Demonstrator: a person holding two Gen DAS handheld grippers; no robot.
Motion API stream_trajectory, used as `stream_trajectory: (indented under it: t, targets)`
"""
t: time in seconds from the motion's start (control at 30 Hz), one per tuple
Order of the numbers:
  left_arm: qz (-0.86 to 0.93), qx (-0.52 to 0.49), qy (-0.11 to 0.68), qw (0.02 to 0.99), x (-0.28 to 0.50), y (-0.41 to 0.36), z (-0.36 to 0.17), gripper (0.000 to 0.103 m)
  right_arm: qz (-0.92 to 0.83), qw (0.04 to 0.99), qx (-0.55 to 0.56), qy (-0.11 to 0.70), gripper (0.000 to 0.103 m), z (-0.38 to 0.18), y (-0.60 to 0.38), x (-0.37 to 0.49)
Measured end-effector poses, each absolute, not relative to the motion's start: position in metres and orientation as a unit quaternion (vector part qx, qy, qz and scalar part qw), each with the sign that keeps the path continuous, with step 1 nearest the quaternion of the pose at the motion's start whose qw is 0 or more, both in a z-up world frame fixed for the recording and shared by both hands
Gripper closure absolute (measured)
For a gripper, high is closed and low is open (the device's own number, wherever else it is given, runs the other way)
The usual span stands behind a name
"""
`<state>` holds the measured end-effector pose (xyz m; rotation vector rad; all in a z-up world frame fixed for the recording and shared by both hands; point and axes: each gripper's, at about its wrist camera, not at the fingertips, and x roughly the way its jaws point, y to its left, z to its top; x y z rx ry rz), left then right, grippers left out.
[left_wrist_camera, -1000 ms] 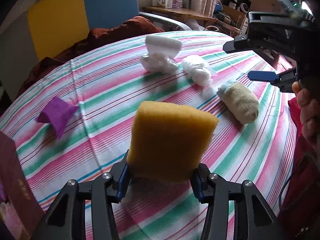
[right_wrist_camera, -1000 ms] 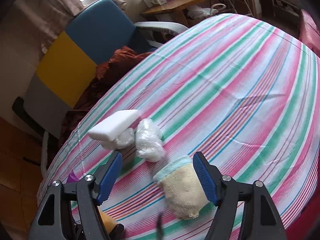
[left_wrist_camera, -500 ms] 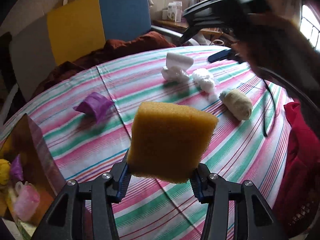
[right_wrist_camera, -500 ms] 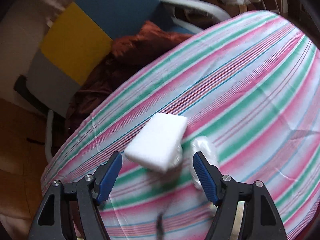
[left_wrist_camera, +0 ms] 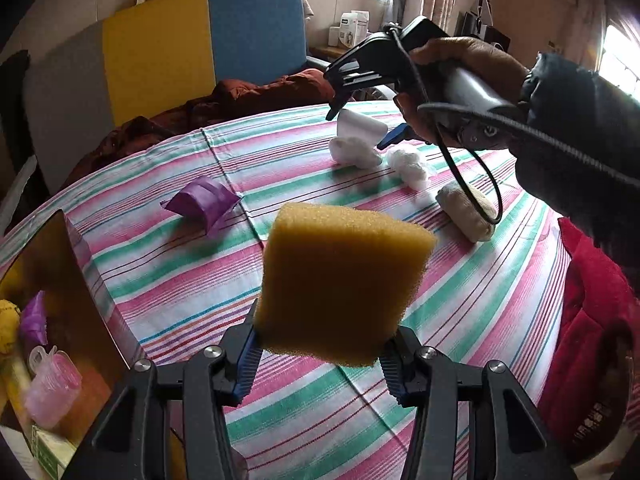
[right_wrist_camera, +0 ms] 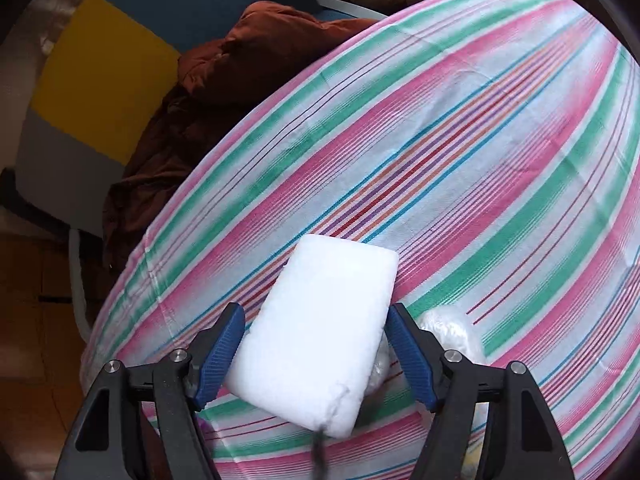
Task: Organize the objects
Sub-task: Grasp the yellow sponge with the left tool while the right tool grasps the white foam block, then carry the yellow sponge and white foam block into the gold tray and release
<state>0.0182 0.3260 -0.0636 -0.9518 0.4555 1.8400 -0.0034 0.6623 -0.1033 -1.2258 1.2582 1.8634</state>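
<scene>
Two grippers are in play over a round table (left_wrist_camera: pixel 152 280) under a striped cloth. At the far left of the left wrist view, an open box (left_wrist_camera: pixel 76 280) sits at the table's edge, with a pink plastic piece (left_wrist_camera: pixel 52 392), a purple scrap (left_wrist_camera: pixel 34 316) and something yellow (left_wrist_camera: pixel 8 328) inside. Further right on the cloth lies a crumpled purple wrapper (left_wrist_camera: pixel 204 202), apart from everything else. At the centre, the left gripper (left_wrist_camera: pixel 320 364) clamps a yellow sponge (left_wrist_camera: pixel 340 284) by its lower edge, blue pads pressed into both sides, and holds it up off the cloth. Beyond it, toward the far rim, a white foam block (left_wrist_camera: pixel 362 128) leans on a small white bundle (left_wrist_camera: pixel 354 152); just right of that lies a second white bundle (left_wrist_camera: pixel 410 164), then a rolled beige sock (left_wrist_camera: pixel 466 216). Above the block, a hand (left_wrist_camera: pixel 460 76) in a dark sleeve (left_wrist_camera: pixel 580 136) points the right gripper (left_wrist_camera: pixel 358 126) down at it, a black cable (left_wrist_camera: pixel 476 176) looping below. Red fabric (left_wrist_camera: pixel 592 320) hangs at the right edge.

In the right wrist view, the foam block (right_wrist_camera: pixel 320 336) lies tilted between the right gripper's (right_wrist_camera: pixel 312 354) blue pads, which are closing. The left pad looks to be at the block's edge, and a sliver of gap shows at the right one, so it is not yet gripped. A white bundle (right_wrist_camera: pixel 452 332) peeks out just right of the right finger. Behind the table stands a blue, yellow and grey chair (right_wrist_camera: pixel 100 76) with a brown cloth (right_wrist_camera: pixel 224 80) heaped on it.
</scene>
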Motion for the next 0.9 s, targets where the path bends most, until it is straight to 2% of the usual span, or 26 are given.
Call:
stream_trajectory:
  t: [0.17,0.43,0.9]
  targets:
    - [0.758,-0.391,0.186,0.487,0.020,0.323,-0.063,0.051,0.740,0.274,-0.451,0.417,0.039,-0.089,0.640,0.012]
    - [0.768,-0.382,0.181,0.482,0.026,0.311,-0.055,0.051,0.799,0.222,-0.405,0.384,0.039,-0.052,0.594,0.037]
    - [0.819,-0.358,0.149,0.424,0.019,0.249,-0.017,0.051,0.854,0.119,-0.396,0.315,0.039,-0.034,0.477,0.046]
